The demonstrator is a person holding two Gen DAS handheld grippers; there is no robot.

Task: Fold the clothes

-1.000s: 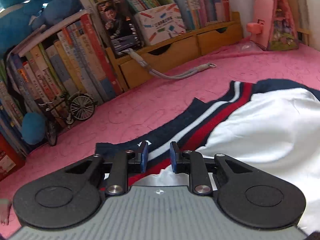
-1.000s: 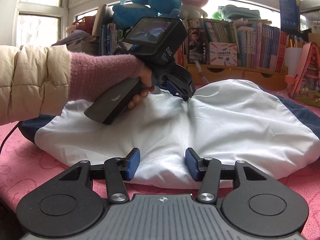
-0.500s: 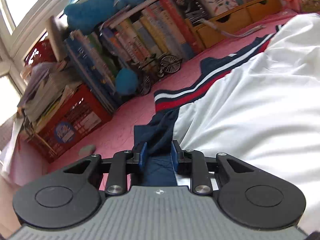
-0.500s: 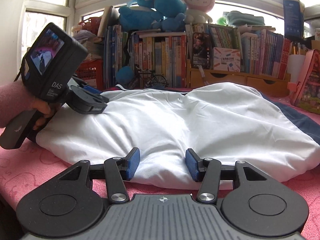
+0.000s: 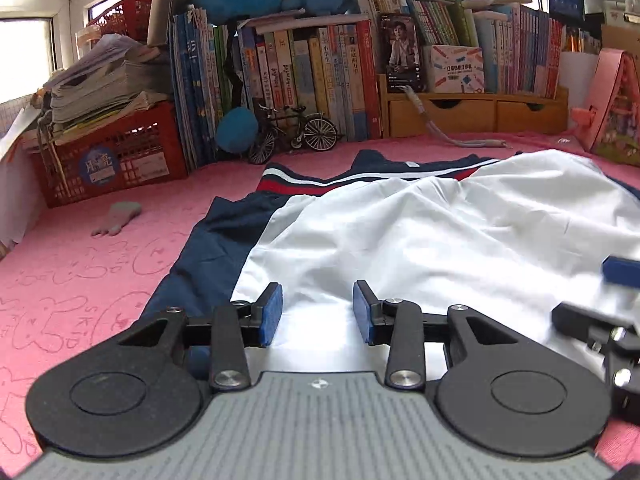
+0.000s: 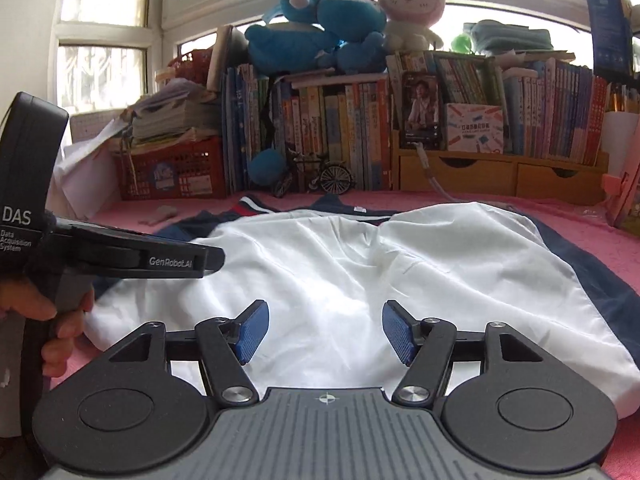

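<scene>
A white garment with navy edges and a red-white-navy striped band [image 5: 440, 236] [image 6: 360, 272] lies spread on the pink bed cover [image 5: 80, 280]. My left gripper [image 5: 317, 312] is open at the garment's near left edge, nothing between its blue pads. My right gripper [image 6: 323, 332] is open at the near hem, also empty. In the right wrist view the left gripper's black body [image 6: 120, 260] shows at the left, held by a hand [image 6: 52, 320]. One blue pad of the right gripper [image 5: 622, 272] shows at the right edge of the left wrist view.
A bookshelf [image 5: 320, 72] with plush toys lines the back. A red crate [image 5: 112, 156] of papers stands at back left, a model bicycle [image 5: 296, 132] beside it. Wooden drawers [image 5: 472, 114] and a pink bag [image 5: 612, 108] sit at back right. A small grey item [image 5: 116, 218] lies on the cover.
My left gripper has let go of the navy edge, opened, and swung back from the far collar to the near left edge. The right gripper stayed open at the hem.
</scene>
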